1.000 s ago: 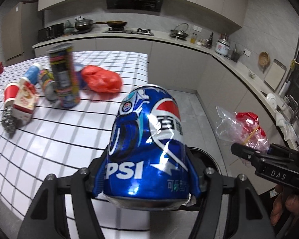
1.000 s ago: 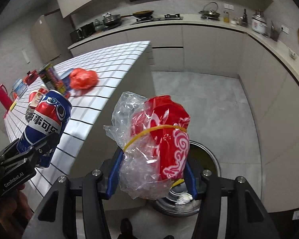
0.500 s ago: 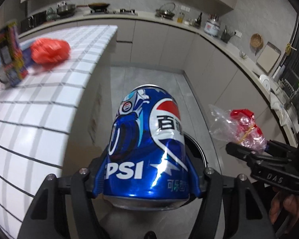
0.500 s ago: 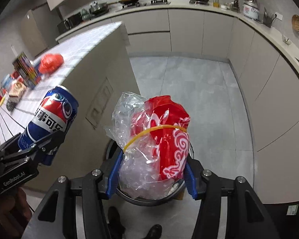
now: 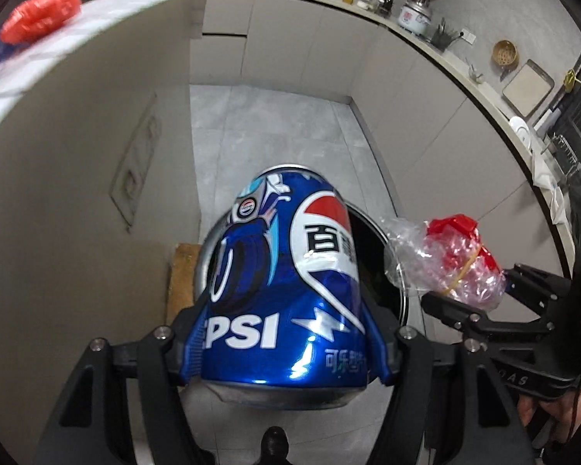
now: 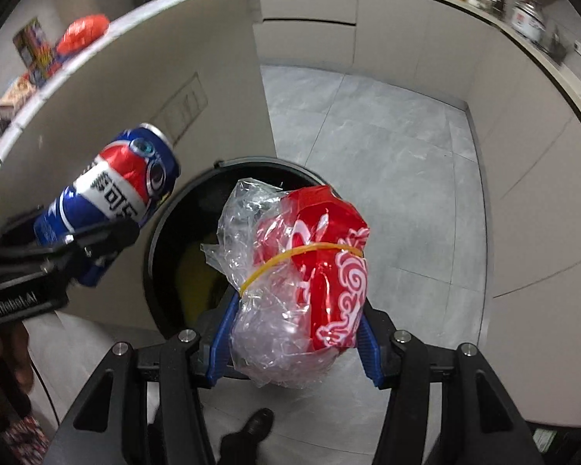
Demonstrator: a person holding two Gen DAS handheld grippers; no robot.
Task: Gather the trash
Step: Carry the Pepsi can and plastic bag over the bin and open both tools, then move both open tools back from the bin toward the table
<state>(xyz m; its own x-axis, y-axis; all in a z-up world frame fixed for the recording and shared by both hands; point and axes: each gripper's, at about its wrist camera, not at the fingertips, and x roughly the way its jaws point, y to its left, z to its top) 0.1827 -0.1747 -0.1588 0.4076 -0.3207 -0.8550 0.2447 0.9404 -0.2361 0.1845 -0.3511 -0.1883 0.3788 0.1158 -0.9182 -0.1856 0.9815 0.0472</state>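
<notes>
My left gripper [image 5: 284, 348] is shut on a blue Pepsi can [image 5: 286, 283] and holds it above the floor, at the left rim of a round black trash bin [image 6: 166, 240]. My right gripper [image 6: 292, 345] is shut on a clear plastic bag with a red wrapper and a yellow rubber band [image 6: 302, 271], held over the open bin. The can also shows in the right wrist view [image 6: 112, 190], and the bag in the left wrist view [image 5: 445, 255]. Part of the bin [image 5: 383, 267] shows behind the can.
The white tiled counter [image 5: 31, 62] is up on the left with a red bag [image 5: 38, 15] and other trash [image 6: 35, 54] on it. Its beige side panel [image 5: 77, 178] stands next to the bin. Grey floor [image 6: 387, 155] and cabinets [image 6: 523, 174] lie beyond.
Both grippers have moved off the counter and down over the trash bin, which now fills more of the view. Both still hold their items.
</notes>
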